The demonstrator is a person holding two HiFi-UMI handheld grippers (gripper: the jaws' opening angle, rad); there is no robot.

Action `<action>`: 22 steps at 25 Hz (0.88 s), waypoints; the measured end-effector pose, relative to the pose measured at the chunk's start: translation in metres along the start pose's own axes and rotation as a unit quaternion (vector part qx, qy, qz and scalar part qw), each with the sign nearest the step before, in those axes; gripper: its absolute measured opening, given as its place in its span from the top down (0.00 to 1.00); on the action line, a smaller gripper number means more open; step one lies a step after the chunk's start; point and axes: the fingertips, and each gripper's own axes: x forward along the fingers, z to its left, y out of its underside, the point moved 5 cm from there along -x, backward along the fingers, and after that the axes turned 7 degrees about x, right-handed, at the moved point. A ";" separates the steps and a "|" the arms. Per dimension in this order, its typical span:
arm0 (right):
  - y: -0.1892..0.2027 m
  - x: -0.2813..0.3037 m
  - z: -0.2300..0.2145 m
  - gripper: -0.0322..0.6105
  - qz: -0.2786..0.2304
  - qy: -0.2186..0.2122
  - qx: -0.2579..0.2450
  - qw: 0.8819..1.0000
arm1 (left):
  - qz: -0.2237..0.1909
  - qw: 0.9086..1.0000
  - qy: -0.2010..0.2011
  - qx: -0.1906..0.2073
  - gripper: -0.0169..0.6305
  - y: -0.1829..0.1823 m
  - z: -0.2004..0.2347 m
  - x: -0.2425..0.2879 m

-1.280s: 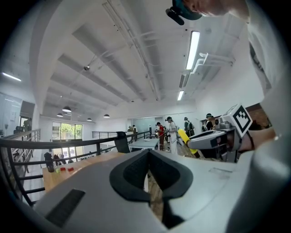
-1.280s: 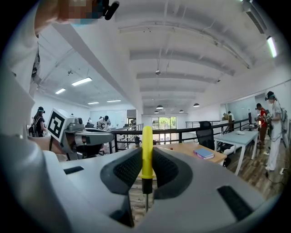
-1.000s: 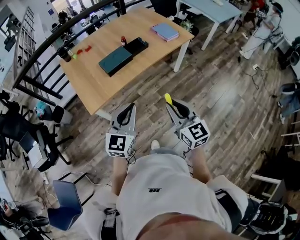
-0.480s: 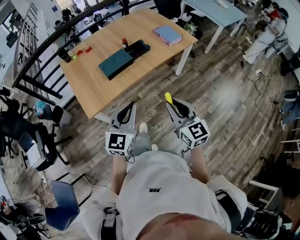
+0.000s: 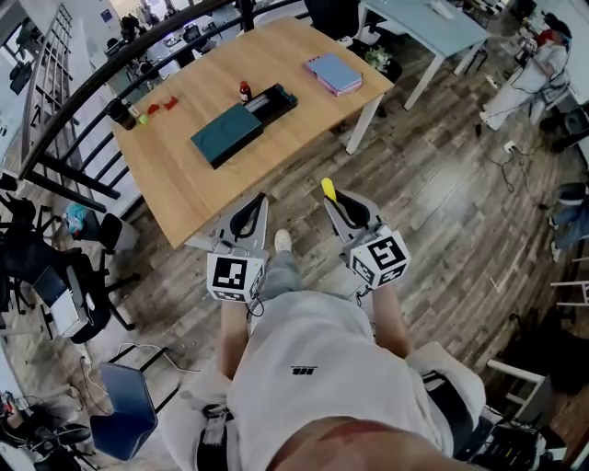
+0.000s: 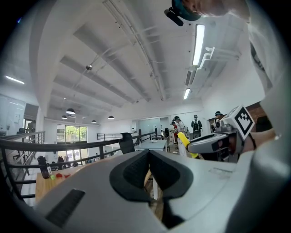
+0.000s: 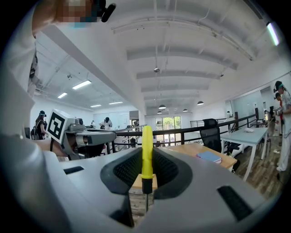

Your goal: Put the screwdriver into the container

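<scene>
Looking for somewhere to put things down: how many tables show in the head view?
2: the wooden table at centre, and a pale blue table at the top right. Clutter along the left edge may hide more.

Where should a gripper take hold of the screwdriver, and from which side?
Grip the screwdriver by its yellow handle, jaws across its width, coming from the shaft end, as the right gripper does: the handle is thick, the shaft thin.

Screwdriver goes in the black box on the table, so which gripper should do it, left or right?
Right. The right gripper holds the yellow screwdriver between its jaws; the left gripper is shut on nothing. Both hang short of the table with the black container.
</scene>
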 end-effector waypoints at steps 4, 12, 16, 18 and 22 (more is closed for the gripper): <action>-0.010 0.035 -0.024 0.85 0.005 0.002 0.002 1.000 | 0.008 1.000 0.003 -0.005 0.96 0.006 0.026 0.035; -0.034 0.114 -0.060 0.85 0.017 0.006 -0.006 1.000 | 0.010 1.000 0.020 -0.015 0.96 0.010 0.091 0.105; -0.044 0.151 -0.082 0.85 0.023 0.015 -0.006 1.000 | 0.007 0.999 0.027 -0.019 0.96 0.012 0.120 0.139; -0.047 0.170 -0.089 0.85 0.028 0.017 -0.006 0.999 | 0.007 0.999 0.031 -0.024 0.96 0.016 0.136 0.153; -0.054 0.207 -0.106 0.85 0.035 0.022 -0.010 0.999 | 0.007 0.999 0.036 -0.030 0.96 0.024 0.166 0.183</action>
